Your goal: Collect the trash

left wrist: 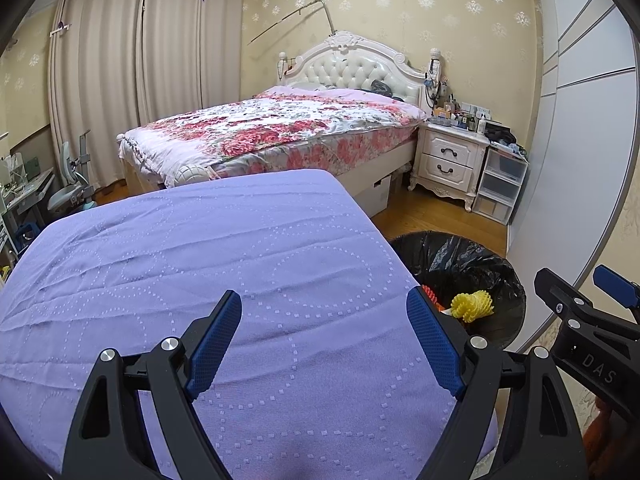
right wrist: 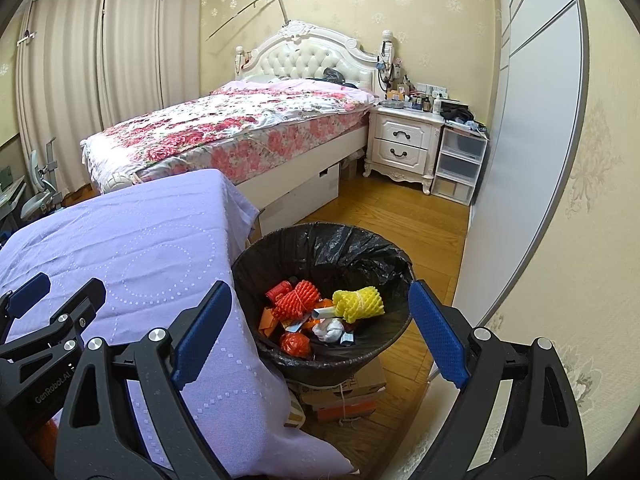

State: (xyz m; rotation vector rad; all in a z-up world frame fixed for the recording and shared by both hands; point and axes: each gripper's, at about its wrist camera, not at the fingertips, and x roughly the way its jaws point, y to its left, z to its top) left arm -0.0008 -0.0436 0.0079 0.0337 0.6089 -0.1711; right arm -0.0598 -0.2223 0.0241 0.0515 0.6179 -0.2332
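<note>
Beside the lavender-covered table (right wrist: 132, 248), at its right-hand edge: one trash bin (right wrist: 256, 258), round, lined with a black bag, standing on flattened cardboard boxes (right wrist: 352, 388) on the wood floor.

Contents of bin: yellow foam fruit net (right wrist: 358, 300), knotted, its long axis running roughly across the bin; orange-red foam net (right wrist: 298, 298) beside it toward the table; white crumpled wad (right wrist: 328, 330); orange and blue wrappers, small, not identifiable. All lie inside the liner, none over the rim.

Table top, as far as seen: bare cloth, no loose trash visible.

Right gripper (right wrist: 320, 332): jaws wide apart, nothing between them, poised above the bin's near rim and tilted down toward it. Nearer of the two to the bin.

Left gripper (left wrist: 324, 340): jaws wide apart, nothing held, over the near part of the table, bin off to its right past the table edge.

Judgement: collection looks finished or close to it. Any further piece would have to come from the table side and travel rightward to the bin; the right gripper is best placed for the drop.
</note>
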